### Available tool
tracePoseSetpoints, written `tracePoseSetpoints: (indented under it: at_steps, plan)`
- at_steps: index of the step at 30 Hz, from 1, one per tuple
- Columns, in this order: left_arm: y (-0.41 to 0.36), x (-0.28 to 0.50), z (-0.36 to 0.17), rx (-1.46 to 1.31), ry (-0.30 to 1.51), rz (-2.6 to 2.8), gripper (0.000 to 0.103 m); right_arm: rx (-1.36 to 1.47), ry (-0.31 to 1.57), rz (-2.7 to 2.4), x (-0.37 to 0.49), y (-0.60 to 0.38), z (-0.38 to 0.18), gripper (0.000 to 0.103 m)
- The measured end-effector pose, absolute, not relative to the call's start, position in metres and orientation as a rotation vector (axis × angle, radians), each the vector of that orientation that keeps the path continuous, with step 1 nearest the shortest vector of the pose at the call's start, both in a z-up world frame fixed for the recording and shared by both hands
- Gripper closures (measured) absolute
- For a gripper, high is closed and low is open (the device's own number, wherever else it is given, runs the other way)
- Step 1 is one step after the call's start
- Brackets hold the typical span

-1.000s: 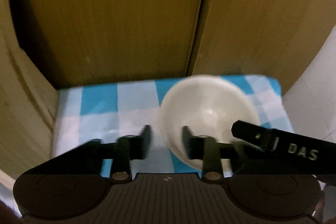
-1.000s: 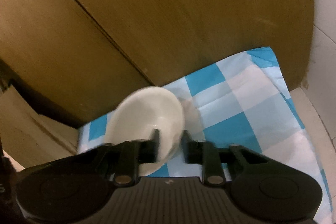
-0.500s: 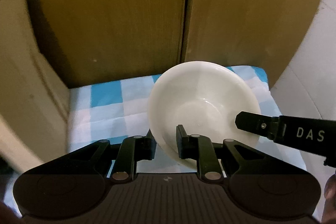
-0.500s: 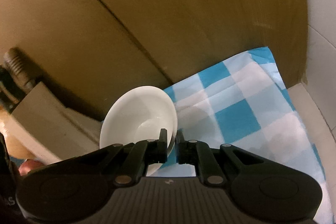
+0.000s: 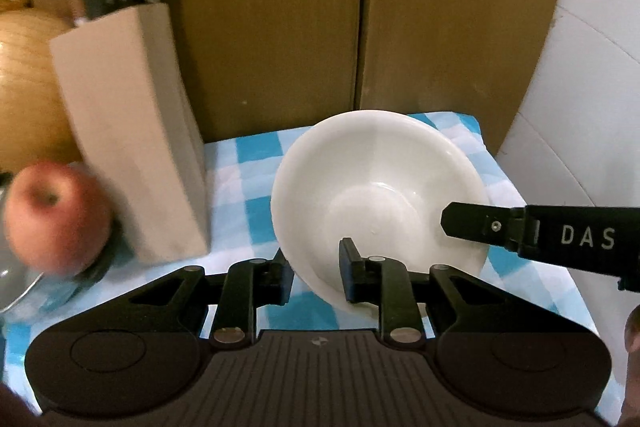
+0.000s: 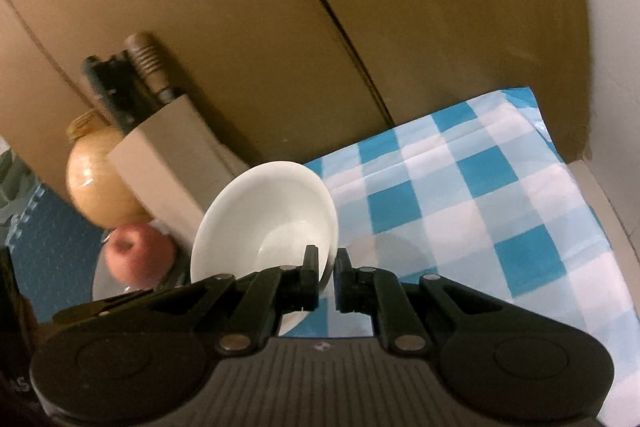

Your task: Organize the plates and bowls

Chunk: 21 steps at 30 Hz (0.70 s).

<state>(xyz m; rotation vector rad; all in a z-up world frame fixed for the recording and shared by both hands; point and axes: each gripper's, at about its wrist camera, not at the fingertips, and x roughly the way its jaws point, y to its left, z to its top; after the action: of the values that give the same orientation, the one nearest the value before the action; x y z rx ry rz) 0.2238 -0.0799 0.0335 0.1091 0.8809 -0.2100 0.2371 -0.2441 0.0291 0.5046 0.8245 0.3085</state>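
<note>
A white bowl (image 5: pixel 380 187) is held tilted above the blue-and-white checked cloth (image 5: pixel 248 163). My left gripper (image 5: pixel 316 267) is shut on the bowl's near rim, one finger inside and one outside. My right gripper (image 6: pixel 326 267) is shut on the bowl's right rim (image 6: pixel 280 211); one of its black fingers (image 5: pixel 480 227) reaches into the bowl from the right in the left wrist view. The bowl's underside is hidden.
A beige knife block (image 5: pixel 132 131) with dark handles stands left of the bowl. A red apple (image 5: pixel 56 219) and a large onion (image 5: pixel 24 87) sit further left. Brown cardboard panels (image 5: pixel 280 7) form the back wall. A white wall (image 5: pixel 592 67) lies to the right.
Both grippers have closed on the bowl's rim and lifted it off the cloth, pulling back. The knife block, apple and onion have come into view on the left.
</note>
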Motion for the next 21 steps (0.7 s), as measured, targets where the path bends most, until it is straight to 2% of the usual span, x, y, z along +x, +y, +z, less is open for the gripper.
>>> tracePoseSetpoints:
  at_steps: [11, 21]
  plan:
    - [-0.065, 0.165, 0.053, 0.096, 0.809, -0.23, 0.069, 0.476, 0.773, 0.322, 0.184, -0.235, 0.049, 0.096]
    - [-0.052, 0.14, 0.049, 0.075, 0.794, -0.235, 0.069, 0.429, 0.765, 0.337, 0.156, -0.228, 0.046, 0.096]
